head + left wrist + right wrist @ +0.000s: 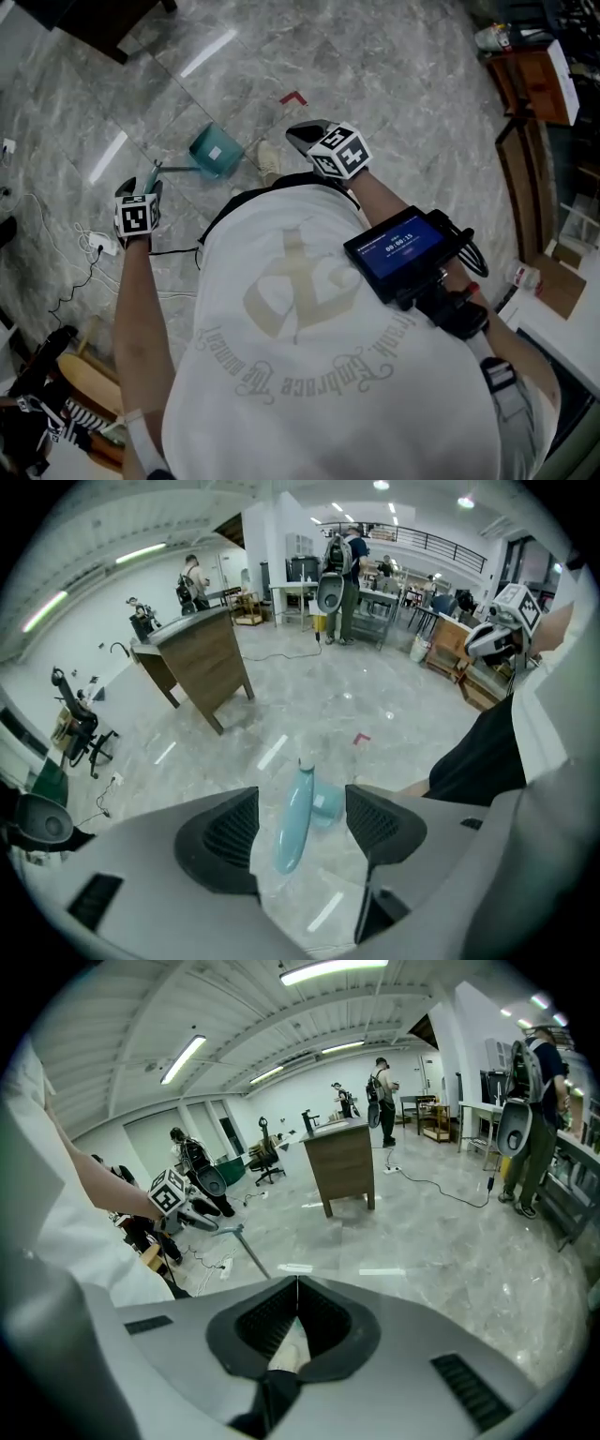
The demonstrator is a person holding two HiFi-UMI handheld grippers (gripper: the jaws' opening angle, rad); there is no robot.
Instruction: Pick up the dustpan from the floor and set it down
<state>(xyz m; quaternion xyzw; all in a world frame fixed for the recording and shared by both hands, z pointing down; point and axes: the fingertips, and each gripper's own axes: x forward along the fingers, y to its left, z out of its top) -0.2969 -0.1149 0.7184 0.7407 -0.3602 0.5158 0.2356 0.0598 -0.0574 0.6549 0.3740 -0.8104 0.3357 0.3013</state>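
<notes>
The teal dustpan [216, 150] rests on the grey marble floor just ahead of the person's feet, its long handle [176, 169] rising toward my left gripper [150, 186]. In the left gripper view the handle [291, 817] shows in the gap between the wide-apart jaws, below them and touching neither pad, with the pan [328, 803] behind it. My left gripper [302, 806] is open and holds nothing. My right gripper [302, 134] hovers to the right of the dustpan. Its jaws [298, 1283] meet at the tips and are empty.
A red tape corner [292, 97] marks the floor beyond the dustpan. Cables and a power strip [98, 246] lie at the left. A wooden desk [202, 663] stands farther off, and wooden shelving [534, 84] at the right. Several people [342, 560] stand far back.
</notes>
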